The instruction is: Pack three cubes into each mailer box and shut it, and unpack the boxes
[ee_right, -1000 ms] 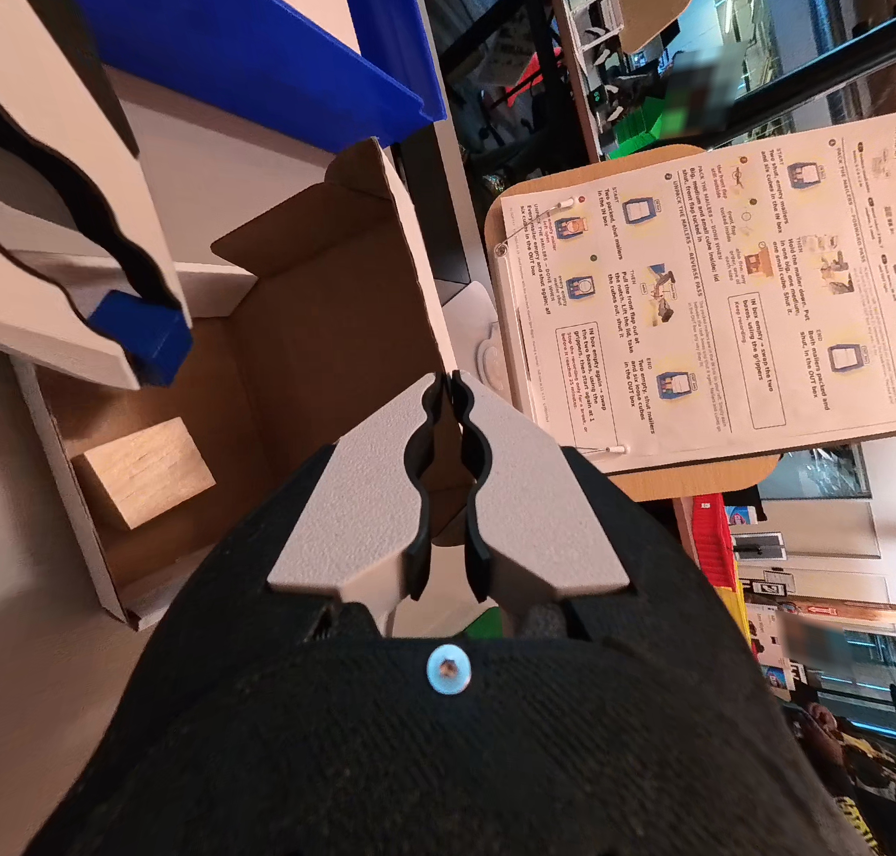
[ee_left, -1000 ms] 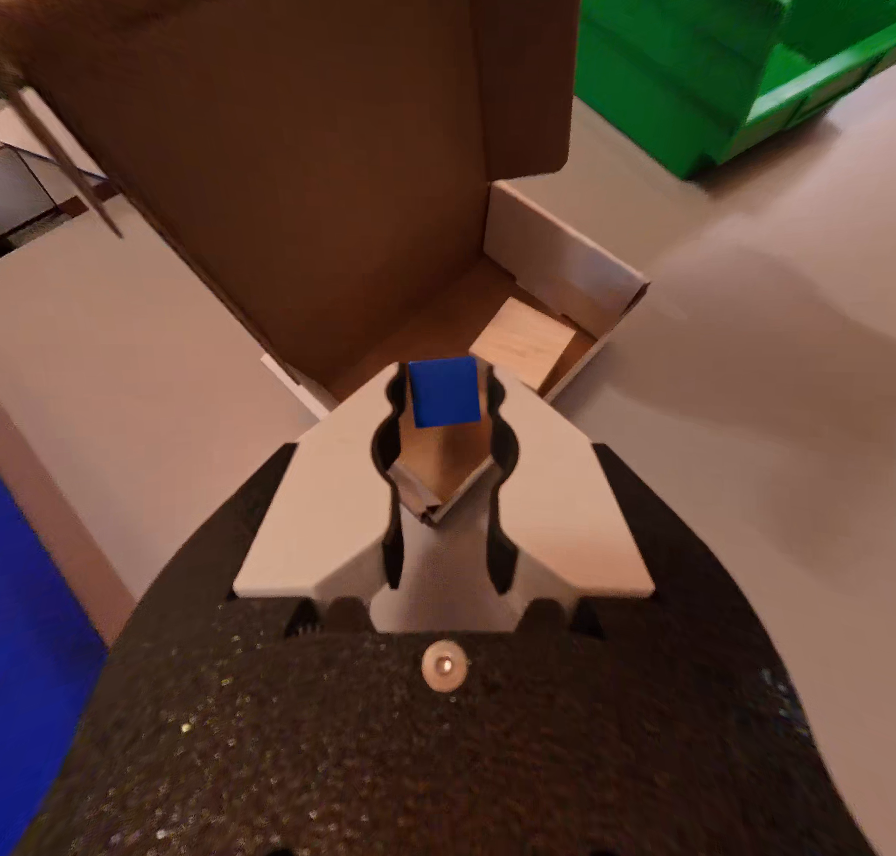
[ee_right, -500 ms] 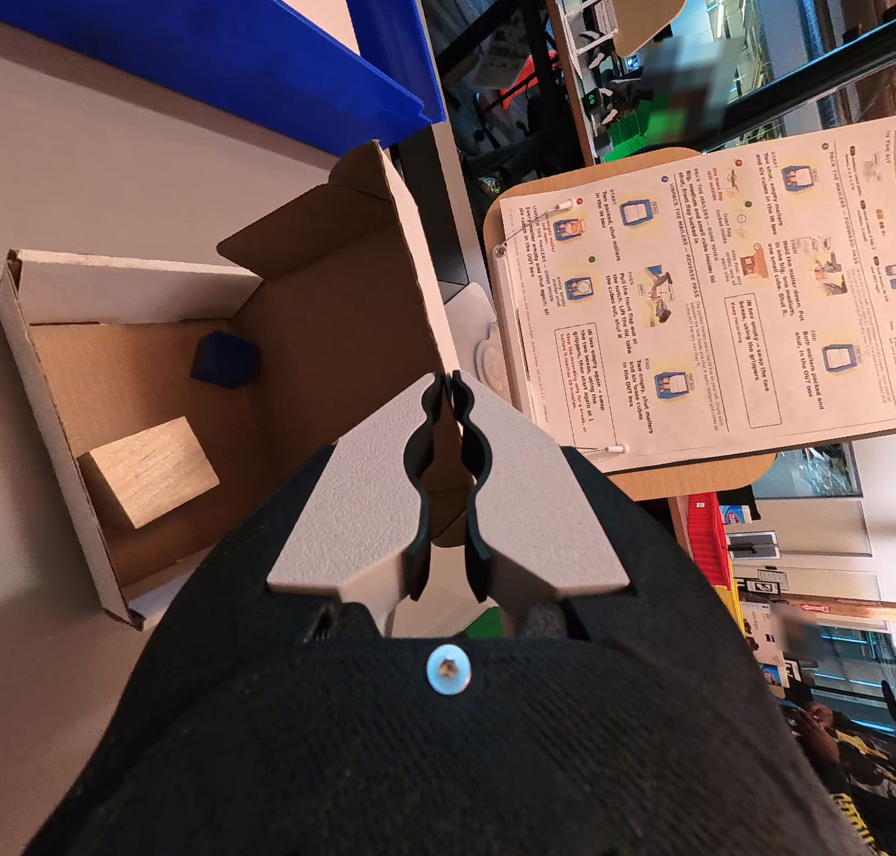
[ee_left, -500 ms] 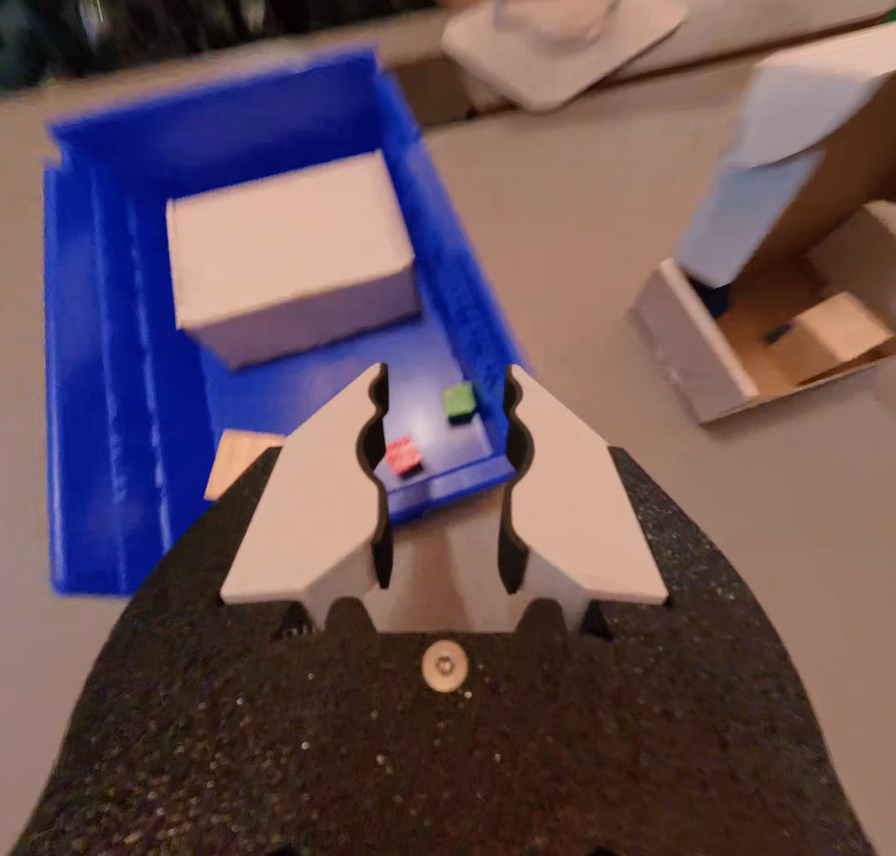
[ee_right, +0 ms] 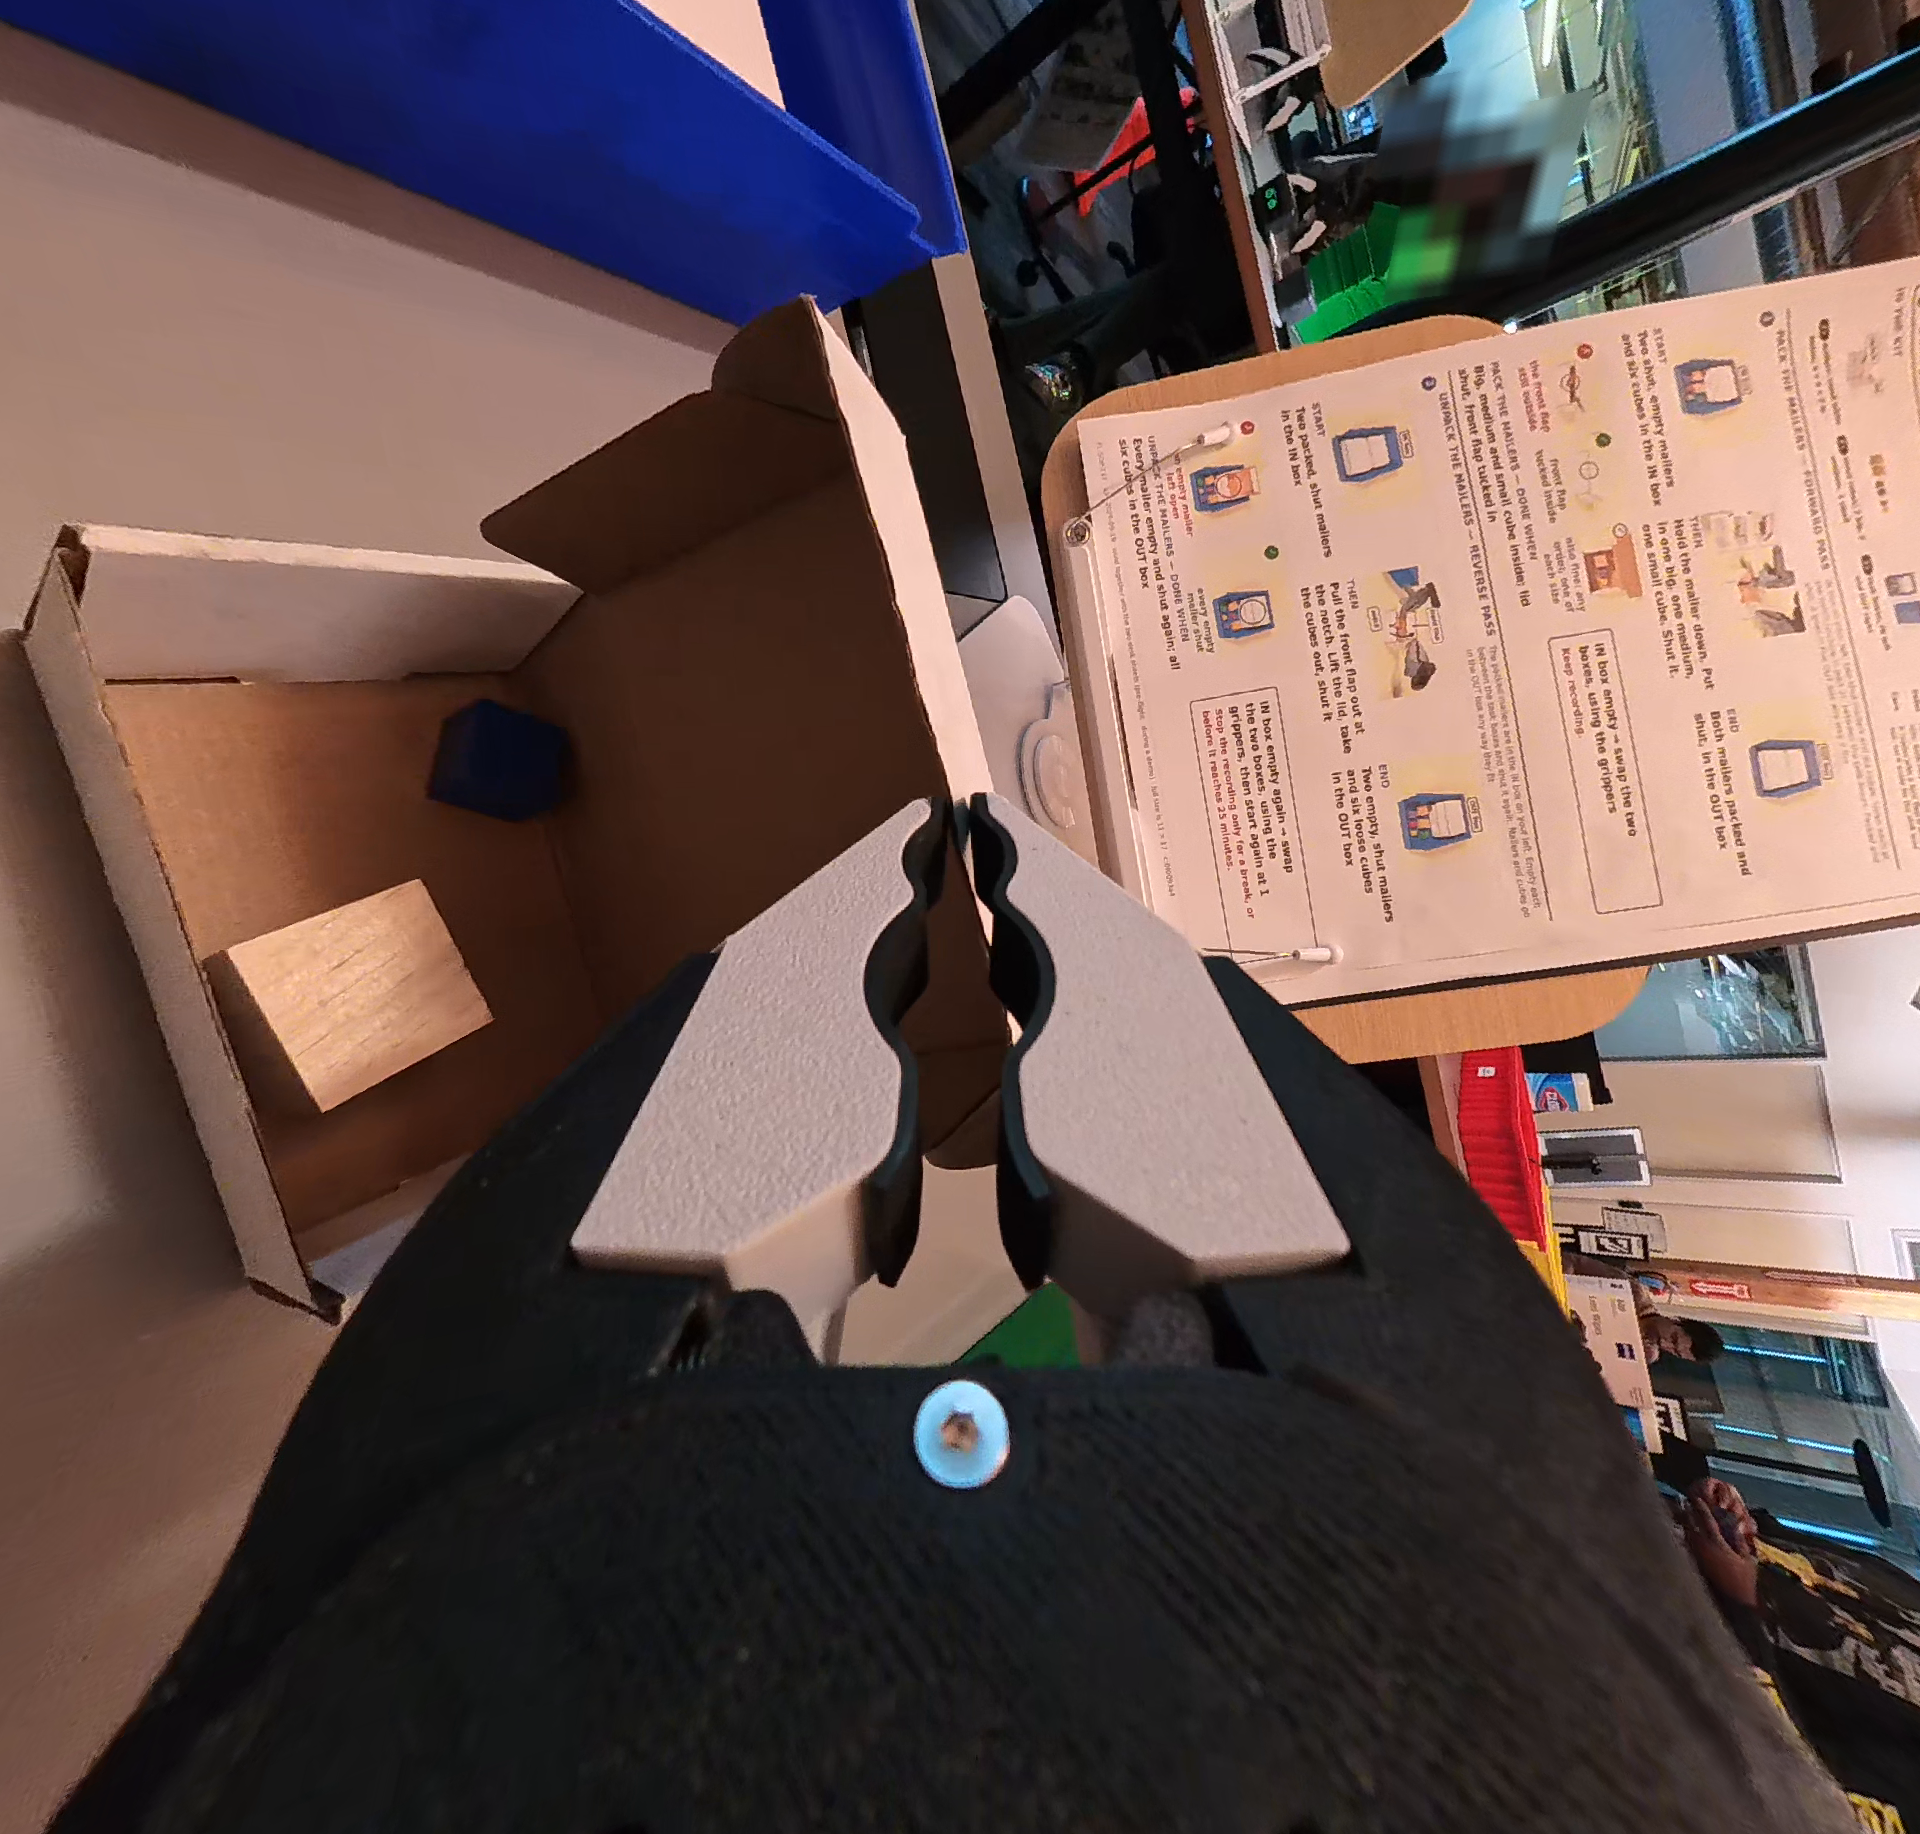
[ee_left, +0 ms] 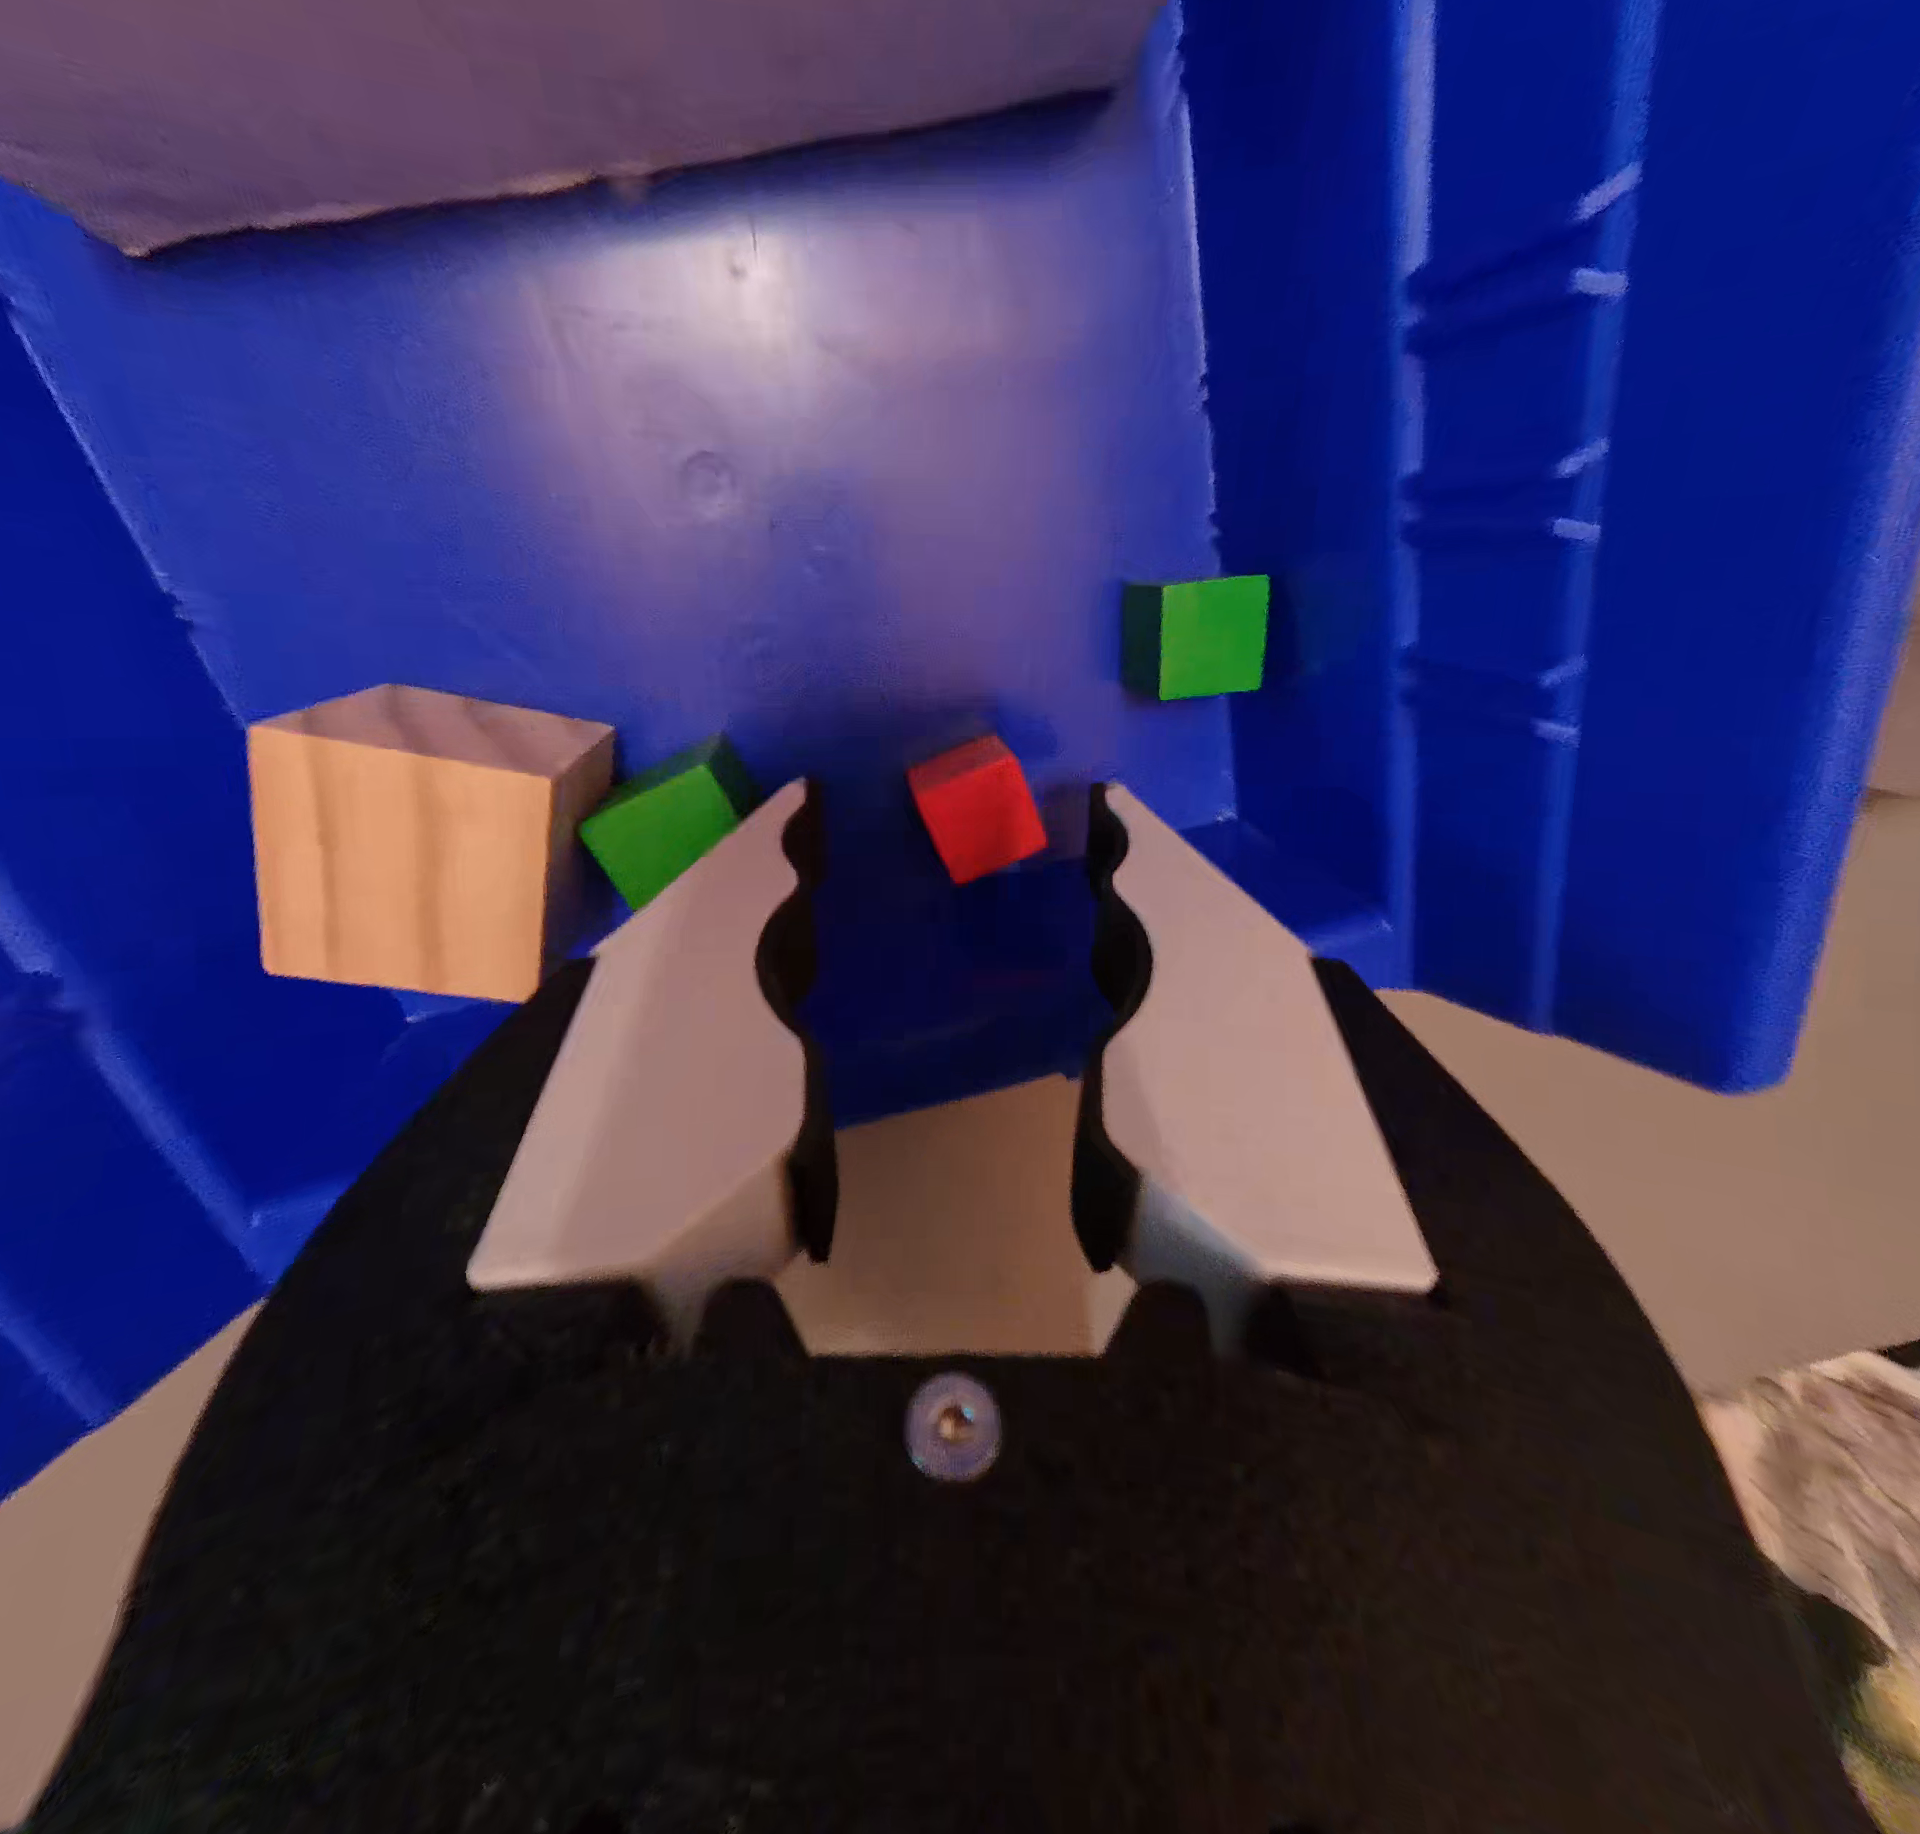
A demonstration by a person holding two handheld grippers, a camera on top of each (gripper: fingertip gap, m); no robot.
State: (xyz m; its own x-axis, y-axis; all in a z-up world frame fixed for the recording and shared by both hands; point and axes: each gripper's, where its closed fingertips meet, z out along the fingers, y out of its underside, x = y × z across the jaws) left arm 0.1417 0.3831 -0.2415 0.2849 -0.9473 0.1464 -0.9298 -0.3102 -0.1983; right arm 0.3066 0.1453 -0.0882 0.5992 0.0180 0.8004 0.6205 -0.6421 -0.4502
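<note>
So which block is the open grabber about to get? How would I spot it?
Look in the blue bin, at the end nearest the left hand-held gripper. Four blocks lie there: a big wooden cube, two green cubes, and the red cube. It is probably the red one: small, the only red block, just beyond the open fingertips.

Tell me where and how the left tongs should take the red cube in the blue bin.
Grip the red cube across two opposite flat side faces, coming straight down from above with the open left tongs. It sits skewed to the fingers, so probably twist first. It stands free on the blue bin floor.
</note>
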